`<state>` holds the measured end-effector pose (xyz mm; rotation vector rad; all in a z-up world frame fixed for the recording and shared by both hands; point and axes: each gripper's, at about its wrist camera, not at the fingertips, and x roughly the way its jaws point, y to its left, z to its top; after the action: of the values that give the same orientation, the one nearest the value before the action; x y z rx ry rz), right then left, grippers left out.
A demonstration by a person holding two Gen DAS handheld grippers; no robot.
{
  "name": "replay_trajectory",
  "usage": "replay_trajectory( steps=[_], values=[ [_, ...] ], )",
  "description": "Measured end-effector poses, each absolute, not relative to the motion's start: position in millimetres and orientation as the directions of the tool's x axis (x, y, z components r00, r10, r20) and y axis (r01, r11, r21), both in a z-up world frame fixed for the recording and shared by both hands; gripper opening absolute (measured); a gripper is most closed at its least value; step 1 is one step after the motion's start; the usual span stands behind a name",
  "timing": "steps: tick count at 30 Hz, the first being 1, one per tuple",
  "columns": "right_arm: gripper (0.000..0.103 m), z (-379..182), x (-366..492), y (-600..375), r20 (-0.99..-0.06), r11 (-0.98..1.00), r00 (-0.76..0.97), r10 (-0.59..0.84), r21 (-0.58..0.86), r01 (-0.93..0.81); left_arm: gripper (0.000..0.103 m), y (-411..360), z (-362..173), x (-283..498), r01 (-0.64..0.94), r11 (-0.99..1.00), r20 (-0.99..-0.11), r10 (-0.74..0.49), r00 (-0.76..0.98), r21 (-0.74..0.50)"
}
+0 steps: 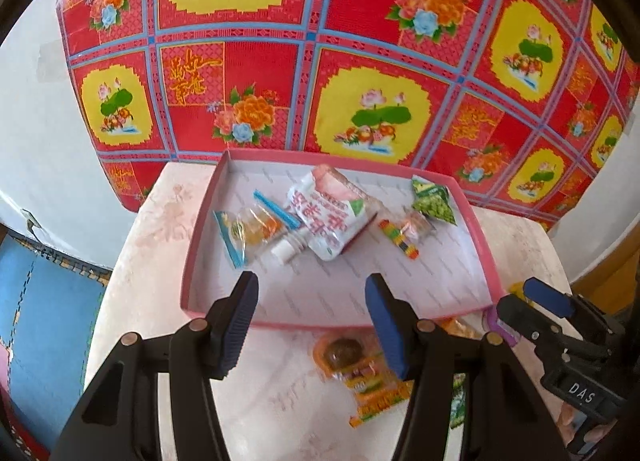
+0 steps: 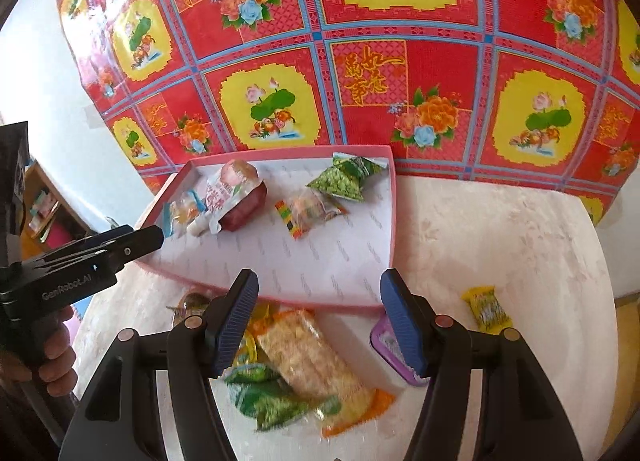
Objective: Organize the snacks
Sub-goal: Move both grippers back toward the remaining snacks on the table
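A pink-rimmed tray (image 1: 486, 257) (image 2: 394, 221) on the table holds several snacks: a white pouch with red print (image 1: 328, 217) (image 2: 234, 191), a clear candy bag (image 1: 248, 229), a green triangular pack (image 1: 434, 201) (image 2: 344, 181) and a small striped packet (image 1: 404, 239) (image 2: 304, 211). My left gripper (image 1: 312, 325) is open and empty above the tray's near rim; an orange jelly packet (image 1: 360, 373) lies below it. My right gripper (image 2: 320, 325) is open and empty over a long rice-cracker pack (image 2: 312, 357), green packs (image 2: 264, 397) and a purple-lidded box (image 2: 390, 345).
A yellow wrapped candy (image 2: 486, 309) lies on the table (image 2: 500, 245) to the right. A red patterned cloth (image 1: 320, 41) hangs behind the table. The right gripper shows at the right edge of the left wrist view (image 1: 552, 309); the left gripper shows in the right wrist view (image 2: 132, 245).
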<state>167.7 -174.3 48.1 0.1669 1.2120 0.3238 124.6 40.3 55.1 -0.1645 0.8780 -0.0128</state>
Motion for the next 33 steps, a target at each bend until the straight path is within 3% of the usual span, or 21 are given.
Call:
replay_trajectory(
  steps=[33],
  values=[
    [0.065,42.3,126.1,-234.8,-0.899,0.947,0.31,0.31,0.319,-0.023,0.059,-3.7,16.8,92.4,0.005,0.99,-0.836,-0.122,0.534,-0.142]
  ],
)
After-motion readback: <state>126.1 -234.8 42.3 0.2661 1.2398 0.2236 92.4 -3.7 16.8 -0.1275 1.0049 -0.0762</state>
